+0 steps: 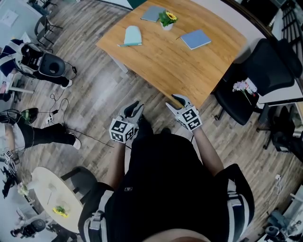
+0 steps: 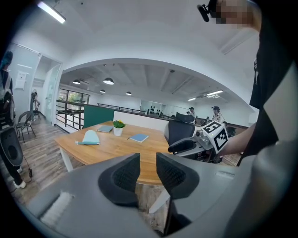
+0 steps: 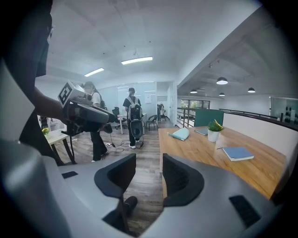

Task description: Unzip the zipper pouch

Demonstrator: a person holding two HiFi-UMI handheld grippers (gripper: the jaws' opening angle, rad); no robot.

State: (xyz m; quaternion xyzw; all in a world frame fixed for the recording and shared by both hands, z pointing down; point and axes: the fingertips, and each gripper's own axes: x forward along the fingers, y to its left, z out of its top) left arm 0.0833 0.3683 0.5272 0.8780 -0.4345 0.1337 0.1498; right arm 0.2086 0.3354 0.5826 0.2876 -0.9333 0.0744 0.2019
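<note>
The zipper pouch (image 1: 132, 35) is a pale teal pouch lying flat near the far left edge of the wooden table (image 1: 165, 61). It also shows in the left gripper view as the pouch (image 2: 90, 137) and in the right gripper view as the pouch (image 3: 180, 134), far off in both. My left gripper (image 1: 135, 109) and right gripper (image 1: 176, 100) hang in front of the person's body, short of the table's near corner, well away from the pouch. The left gripper (image 2: 148, 172) stands open on air. The right gripper (image 3: 149, 174) is open too, with nothing between its fingers.
On the table stand a small potted plant (image 1: 167, 19), a blue notebook (image 1: 195, 38) and a grey-blue book (image 1: 152, 13). A black office chair (image 1: 255, 80) is at the table's right. A round pale table (image 1: 47, 194) sits at the lower left. People and cables occupy the floor at left.
</note>
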